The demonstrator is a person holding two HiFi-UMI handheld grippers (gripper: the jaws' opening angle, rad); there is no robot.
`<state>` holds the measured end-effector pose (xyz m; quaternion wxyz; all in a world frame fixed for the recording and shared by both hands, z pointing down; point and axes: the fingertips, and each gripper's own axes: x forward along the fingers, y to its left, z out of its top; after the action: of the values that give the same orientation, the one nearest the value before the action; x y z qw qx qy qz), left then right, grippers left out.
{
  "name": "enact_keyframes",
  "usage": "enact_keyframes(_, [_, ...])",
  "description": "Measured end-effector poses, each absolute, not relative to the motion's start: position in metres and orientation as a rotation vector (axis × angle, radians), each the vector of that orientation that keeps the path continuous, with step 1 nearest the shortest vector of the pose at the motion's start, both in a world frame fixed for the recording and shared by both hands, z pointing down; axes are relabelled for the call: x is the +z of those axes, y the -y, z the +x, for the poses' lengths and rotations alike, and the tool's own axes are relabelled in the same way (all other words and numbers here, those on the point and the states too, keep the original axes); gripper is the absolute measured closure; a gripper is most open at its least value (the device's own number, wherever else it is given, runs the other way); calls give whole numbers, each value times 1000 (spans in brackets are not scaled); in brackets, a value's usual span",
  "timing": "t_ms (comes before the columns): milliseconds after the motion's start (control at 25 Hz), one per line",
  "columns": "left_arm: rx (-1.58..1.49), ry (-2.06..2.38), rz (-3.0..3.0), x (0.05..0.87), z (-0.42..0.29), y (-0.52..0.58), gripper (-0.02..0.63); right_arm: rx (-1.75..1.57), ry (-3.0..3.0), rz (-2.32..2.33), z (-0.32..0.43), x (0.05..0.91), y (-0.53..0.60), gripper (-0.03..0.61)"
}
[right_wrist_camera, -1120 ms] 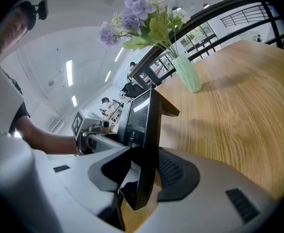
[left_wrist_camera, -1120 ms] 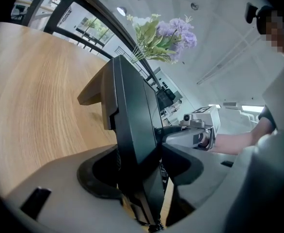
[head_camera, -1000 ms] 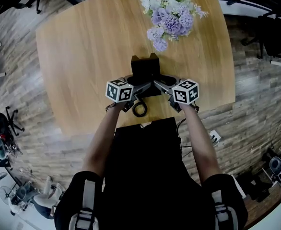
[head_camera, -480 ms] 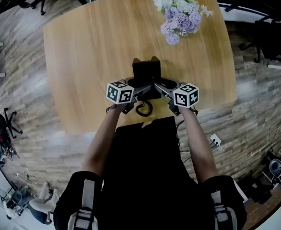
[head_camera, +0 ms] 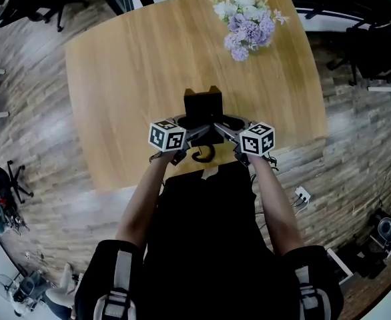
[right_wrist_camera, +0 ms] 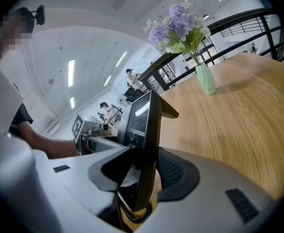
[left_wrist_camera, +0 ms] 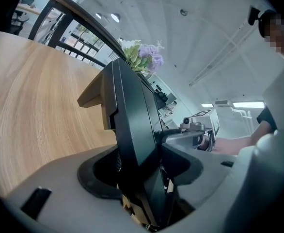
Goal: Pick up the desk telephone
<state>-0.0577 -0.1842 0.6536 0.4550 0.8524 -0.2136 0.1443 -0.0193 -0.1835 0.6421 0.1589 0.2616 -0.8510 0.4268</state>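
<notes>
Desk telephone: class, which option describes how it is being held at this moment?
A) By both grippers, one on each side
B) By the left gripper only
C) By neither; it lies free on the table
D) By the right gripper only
A: the left gripper and the right gripper are each shut on an opposite side of the desk telephone, as each gripper's own view shows.

In the head view the near half of the phone (head_camera: 203,105) lies under the left tool (head_camera: 187,128) and the right tool (head_camera: 226,125), whose jaw tips are covered too. The cord (head_camera: 203,155) is partly hidden beneath them. In both gripper views the phone's lower end is lost in shadow between the grey pads. Its keys cannot be made out. The distant people (right_wrist_camera: 130,76) are too small to tell apart.
</notes>
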Motion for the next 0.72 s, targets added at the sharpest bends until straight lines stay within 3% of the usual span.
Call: enact_keyframes(720, [384, 578, 2124, 633, -14, 149, 342, 1246, 2493, 700, 26, 624, 148, 406])
